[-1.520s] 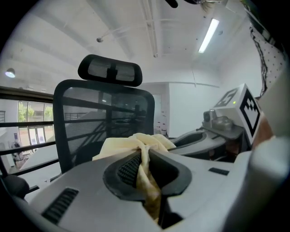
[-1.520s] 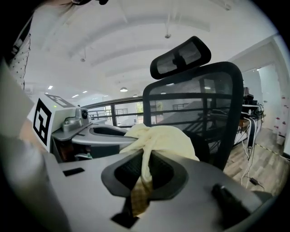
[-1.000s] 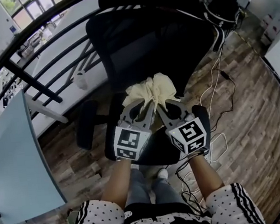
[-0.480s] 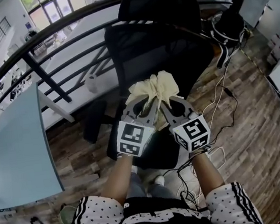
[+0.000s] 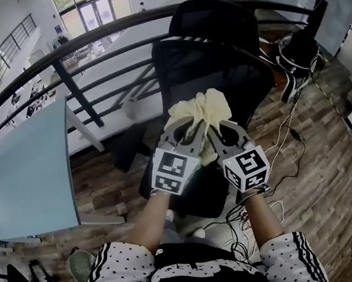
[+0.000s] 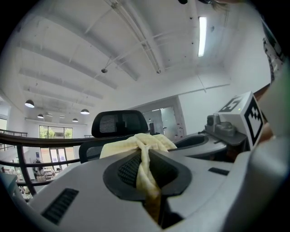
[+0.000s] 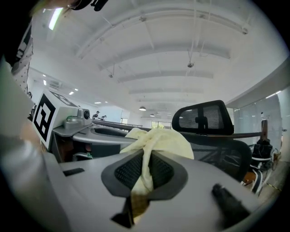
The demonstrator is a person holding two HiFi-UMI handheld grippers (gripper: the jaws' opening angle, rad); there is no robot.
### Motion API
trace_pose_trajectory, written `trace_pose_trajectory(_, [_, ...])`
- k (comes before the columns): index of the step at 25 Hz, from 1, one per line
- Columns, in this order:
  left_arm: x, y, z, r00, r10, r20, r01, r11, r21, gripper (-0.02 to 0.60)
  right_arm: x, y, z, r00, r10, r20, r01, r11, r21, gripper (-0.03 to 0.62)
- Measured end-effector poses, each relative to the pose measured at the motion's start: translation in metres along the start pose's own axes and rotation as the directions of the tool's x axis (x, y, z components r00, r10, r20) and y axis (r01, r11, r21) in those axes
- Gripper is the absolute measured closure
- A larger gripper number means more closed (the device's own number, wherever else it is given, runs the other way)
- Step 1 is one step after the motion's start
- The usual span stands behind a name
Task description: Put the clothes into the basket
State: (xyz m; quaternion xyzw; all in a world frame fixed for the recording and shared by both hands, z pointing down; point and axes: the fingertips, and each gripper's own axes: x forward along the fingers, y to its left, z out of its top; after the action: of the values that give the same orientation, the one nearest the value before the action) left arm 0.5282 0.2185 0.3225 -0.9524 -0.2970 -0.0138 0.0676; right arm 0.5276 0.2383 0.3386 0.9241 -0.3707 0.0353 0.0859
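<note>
A pale yellow cloth point(image 5: 199, 113) is bunched between both grippers, held up in front of a black office chair point(image 5: 211, 57). My left gripper point(image 5: 195, 129) is shut on the cloth point(image 6: 144, 156), which is pinched between its black pads. My right gripper point(image 5: 211, 128) is shut on the same cloth point(image 7: 154, 145) just beside it. The two grippers point roughly level and nearly touch at their tips. No basket shows in any view.
A dark metal railing point(image 5: 81, 85) runs behind the chair. A light blue tabletop point(image 5: 22, 174) lies at the left. Cables point(image 5: 283, 137) trail over the wooden floor at the right. A white cylinder point(image 5: 133, 107) stands by the railing.
Both grippers have risen together with the cloth, staying shut on it. The head view has shifted, so the chair and railing now sit further right and lower.
</note>
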Motion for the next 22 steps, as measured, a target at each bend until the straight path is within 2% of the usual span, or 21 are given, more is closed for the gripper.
trace_pose_trajectory(9, [-0.028,-0.001,0.011,0.997,0.082,-0.001,-0.082,0.997,-0.004,0.532,-0.009,0.023,0.015,0.998,0.067,0.02,-0.067,0.997,-0.024,0.548])
trace_pose_trajectory(17, [-0.054,0.017,0.027,0.989,0.146,0.005,-0.146,0.989,0.006,0.532,0.0,0.047,0.039,0.991,0.119,0.053,-0.118,0.993,-0.032,0.548])
trace_pose_trajectory(22, [-0.089,0.035,0.034,0.978,0.208,0.023,-0.209,0.978,0.006,0.532,0.009,0.081,0.057,0.981,0.175,0.08,-0.172,0.984,-0.05,0.548])
